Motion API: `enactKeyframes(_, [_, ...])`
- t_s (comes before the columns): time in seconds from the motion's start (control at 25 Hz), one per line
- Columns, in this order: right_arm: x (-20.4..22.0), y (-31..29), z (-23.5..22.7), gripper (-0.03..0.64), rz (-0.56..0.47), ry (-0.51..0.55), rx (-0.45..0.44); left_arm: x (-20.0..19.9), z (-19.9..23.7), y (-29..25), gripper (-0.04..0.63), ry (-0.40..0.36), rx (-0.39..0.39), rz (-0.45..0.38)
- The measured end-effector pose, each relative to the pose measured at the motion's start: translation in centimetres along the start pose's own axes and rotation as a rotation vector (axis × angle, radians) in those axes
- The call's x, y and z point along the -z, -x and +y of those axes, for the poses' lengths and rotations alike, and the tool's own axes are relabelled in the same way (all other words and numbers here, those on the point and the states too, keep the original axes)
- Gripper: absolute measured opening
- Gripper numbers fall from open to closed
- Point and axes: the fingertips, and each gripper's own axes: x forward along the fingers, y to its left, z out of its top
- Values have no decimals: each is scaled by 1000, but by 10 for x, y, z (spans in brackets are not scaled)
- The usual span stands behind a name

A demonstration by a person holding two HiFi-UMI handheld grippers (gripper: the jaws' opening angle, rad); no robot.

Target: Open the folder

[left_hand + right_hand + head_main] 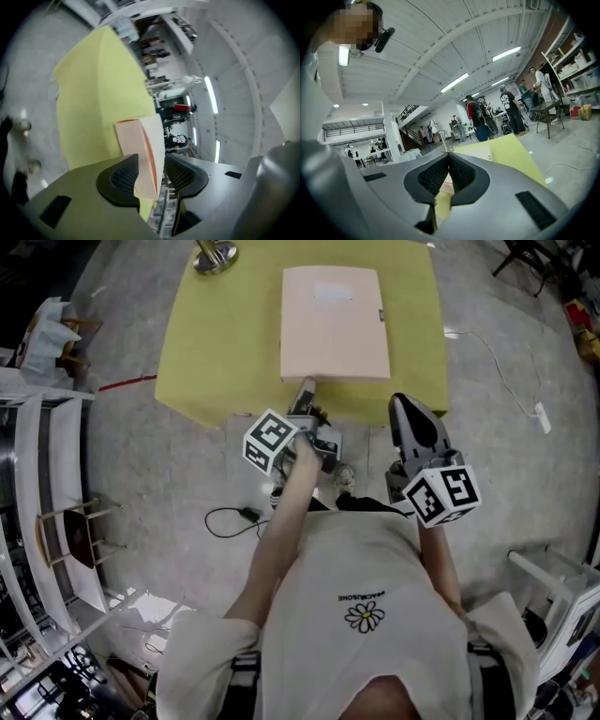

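Note:
A pale pink folder (335, 322) lies closed and flat on the yellow-covered table (206, 343), its near edge toward me. My left gripper (305, 392) reaches to the folder's near left corner. In the left gripper view the folder (140, 145) has its corner between the parted jaws of my left gripper (151, 171); a gap shows beside the right pad (180, 174). My right gripper (409, 409) hovers off the table's near edge, right of the folder. In the right gripper view my right gripper (449, 165) has its pads together, with the folder (476, 152) and the table (513, 150) beyond.
A metal stand base (216, 256) sits at the table's far left corner. A black cable (234, 515) lies on the floor near my feet, and a white cable (506, 381) to the right. White shelving and chairs (56, 521) stand at the left. Several people (508, 110) stand far behind the table.

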Motion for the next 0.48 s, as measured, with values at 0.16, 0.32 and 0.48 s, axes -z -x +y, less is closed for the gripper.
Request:
enactKeyframes(0.16, [8,3,-9,12,5,-55,9,11,32,-15,161,193,-49,23])
enactKeyframes(0.32, [14,8,-16,14,8,-64,21,13,33,-22,149,145,-44,15])
enactKeyframes(0.48, [17,15,-22,14,12,-84,40,14,29,-24,161,127,-25,19])
